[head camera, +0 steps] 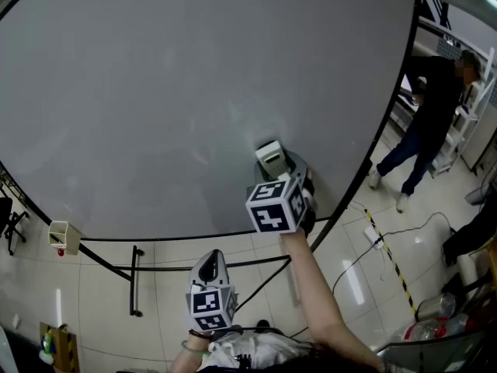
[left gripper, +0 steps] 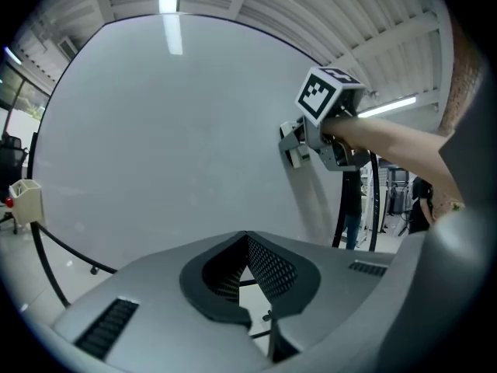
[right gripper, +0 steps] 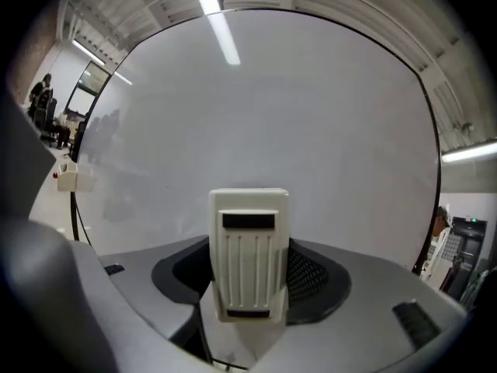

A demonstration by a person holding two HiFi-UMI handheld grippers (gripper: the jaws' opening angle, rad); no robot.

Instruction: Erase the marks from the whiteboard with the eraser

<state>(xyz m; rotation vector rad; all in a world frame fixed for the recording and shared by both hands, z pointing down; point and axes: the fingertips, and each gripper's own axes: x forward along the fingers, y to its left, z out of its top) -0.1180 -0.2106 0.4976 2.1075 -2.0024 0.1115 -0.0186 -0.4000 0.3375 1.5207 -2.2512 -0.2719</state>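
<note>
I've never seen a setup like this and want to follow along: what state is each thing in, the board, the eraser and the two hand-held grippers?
The whiteboard: upright, no marks visible on it.
The eraser: clamped between jaws, set against the whiteboard.
The right hand-held gripper: shut on the eraser.
The left hand-held gripper: shut, empty, held back from the whiteboard.

Grey-shelled left gripper (left gripper: 247, 274) and right gripper (right gripper: 248, 286)
Black mesh pads (left gripper: 268, 266) line each; behind the pads sits a white cube (head camera: 276, 206) with black square markers.
</note>
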